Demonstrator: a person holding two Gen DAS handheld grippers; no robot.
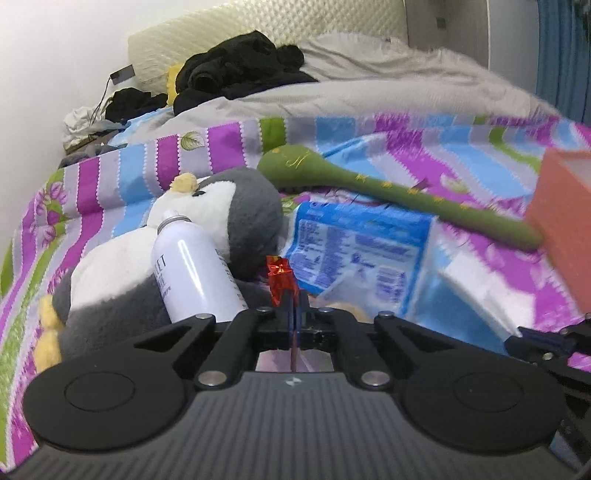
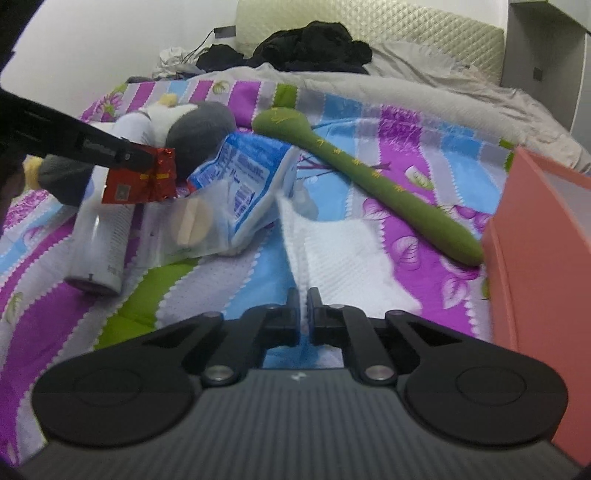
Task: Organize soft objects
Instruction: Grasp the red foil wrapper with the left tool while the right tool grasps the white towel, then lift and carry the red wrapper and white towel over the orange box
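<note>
On the striped bedspread (image 2: 236,291) lie a penguin plush (image 1: 236,218), a white bottle (image 1: 195,266) and a green toy (image 2: 369,166). My left claw (image 1: 293,291) pinches a red foil packet (image 2: 142,177); my right claw (image 2: 303,295) is clenched on white cloth (image 2: 340,247).

I'm working in a home bedroom: a bed with a striped floral quilt (image 2: 332,122), a padded cream headboard (image 2: 406,29), a grey duvet (image 1: 369,81) and heaped dark clothes (image 1: 240,62).
</note>
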